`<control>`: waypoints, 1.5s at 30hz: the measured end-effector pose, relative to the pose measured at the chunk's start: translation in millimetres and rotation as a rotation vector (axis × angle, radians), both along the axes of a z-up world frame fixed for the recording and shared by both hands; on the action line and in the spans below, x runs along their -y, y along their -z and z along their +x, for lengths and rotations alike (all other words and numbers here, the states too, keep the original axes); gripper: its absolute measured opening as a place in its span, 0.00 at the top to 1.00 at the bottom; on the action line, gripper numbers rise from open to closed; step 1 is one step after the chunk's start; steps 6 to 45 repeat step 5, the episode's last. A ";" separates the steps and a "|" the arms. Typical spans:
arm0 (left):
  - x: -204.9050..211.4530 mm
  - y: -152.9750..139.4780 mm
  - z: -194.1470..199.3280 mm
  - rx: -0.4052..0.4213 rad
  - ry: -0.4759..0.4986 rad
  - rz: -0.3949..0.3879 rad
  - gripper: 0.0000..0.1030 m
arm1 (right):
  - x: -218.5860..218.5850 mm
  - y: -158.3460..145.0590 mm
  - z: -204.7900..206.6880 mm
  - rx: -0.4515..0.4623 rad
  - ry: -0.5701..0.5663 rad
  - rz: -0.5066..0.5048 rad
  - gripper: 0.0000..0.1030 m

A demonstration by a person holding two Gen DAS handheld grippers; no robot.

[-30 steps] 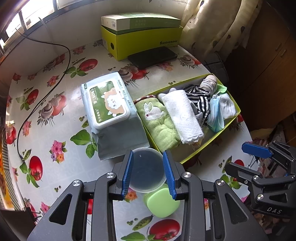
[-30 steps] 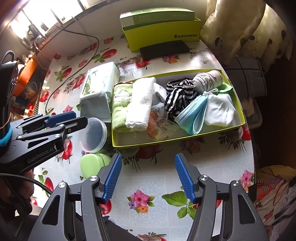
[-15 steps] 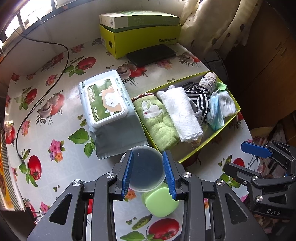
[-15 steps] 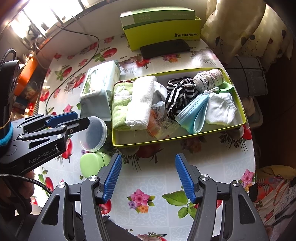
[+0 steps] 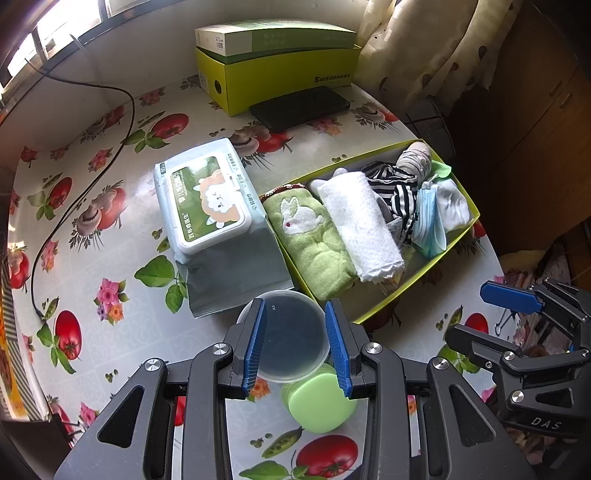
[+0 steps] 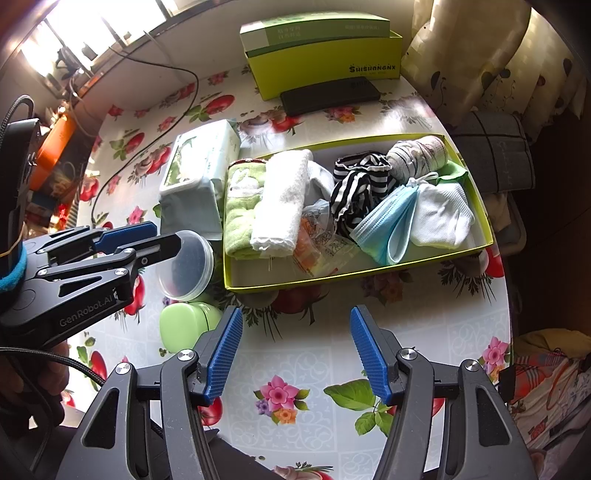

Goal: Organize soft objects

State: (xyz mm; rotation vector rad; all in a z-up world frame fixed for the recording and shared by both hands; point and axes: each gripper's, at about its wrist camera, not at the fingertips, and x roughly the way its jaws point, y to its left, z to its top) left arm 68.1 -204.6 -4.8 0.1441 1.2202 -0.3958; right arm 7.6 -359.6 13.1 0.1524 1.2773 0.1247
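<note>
Both tongs, left (image 5: 297, 345) and right (image 6: 295, 354), stay put, parted.

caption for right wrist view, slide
Open right hand-held gripper hovers before lime tray packed with folded towels, socks and a mask.

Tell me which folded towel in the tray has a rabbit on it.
The green towel at the tray's end nearest the wipes pack; the white towel beside it is plain.

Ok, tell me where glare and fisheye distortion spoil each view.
Left wrist view: window at top left blown out, table edge bowed, corners black. Right wrist view: window overexposed too, white sock washed out by sun, right side dark.
</note>
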 end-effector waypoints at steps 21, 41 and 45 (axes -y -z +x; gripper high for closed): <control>0.0 -0.1 1.1 0.003 0.007 0.000 0.67 | -0.5 1.1 -1.0 0.001 0.000 0.000 0.41; 0.0 -0.1 1.1 0.003 0.007 0.000 0.67 | -0.5 1.1 -1.0 0.001 0.000 0.000 0.41; 0.0 -0.1 1.1 0.003 0.007 0.000 0.67 | -0.5 1.1 -1.0 0.001 0.000 0.000 0.41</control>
